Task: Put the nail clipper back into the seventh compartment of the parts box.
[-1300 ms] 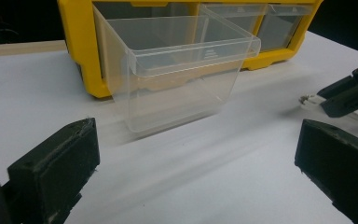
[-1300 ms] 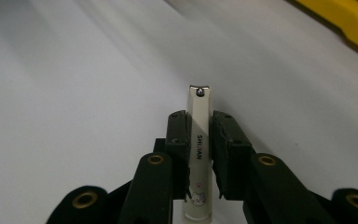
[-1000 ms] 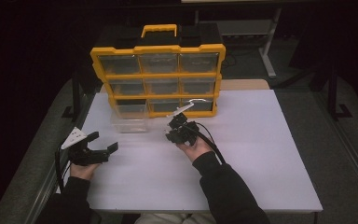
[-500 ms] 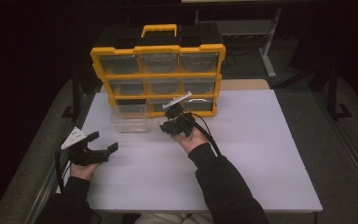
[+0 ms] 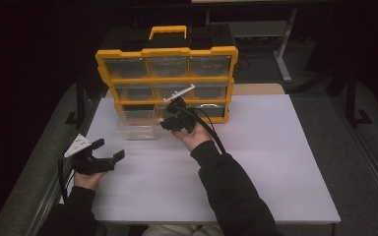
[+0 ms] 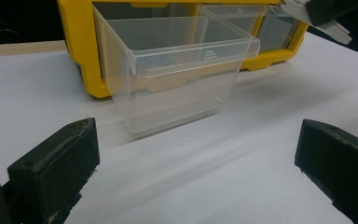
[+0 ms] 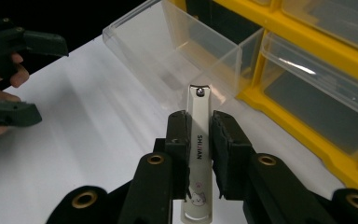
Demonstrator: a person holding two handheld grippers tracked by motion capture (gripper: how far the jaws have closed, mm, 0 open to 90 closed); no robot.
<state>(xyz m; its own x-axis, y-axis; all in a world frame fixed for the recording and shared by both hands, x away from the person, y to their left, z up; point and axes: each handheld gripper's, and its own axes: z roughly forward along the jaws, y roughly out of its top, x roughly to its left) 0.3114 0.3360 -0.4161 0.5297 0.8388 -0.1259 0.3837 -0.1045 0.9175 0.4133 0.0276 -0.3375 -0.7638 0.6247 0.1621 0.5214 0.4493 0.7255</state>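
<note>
A yellow organiser (image 5: 166,78) with clear drawers stands at the back of the white table (image 5: 275,162). One clear drawer (image 5: 137,125) (image 6: 177,70) (image 7: 186,51) is pulled out of the bottom left slot and sits on the table, with nothing visible inside. My right gripper (image 5: 173,119) (image 7: 199,135) is shut on a silver nail clipper (image 7: 198,149), held just right of that drawer and pointing at it. My left gripper (image 5: 109,150) (image 6: 196,158) rests open near the table's left front, facing the drawer from a short way off.
The organiser's other drawers (image 5: 209,66) are closed. Its yellow handle (image 5: 168,31) sticks up at the back. A wooden table edge (image 5: 258,89) shows behind the white sheet. The surroundings are dark, with chair and desk legs (image 5: 281,59) beyond.
My right gripper has moved forward and left with the nail clipper, closer to the pulled-out drawer. The left gripper has stayed in place.
</note>
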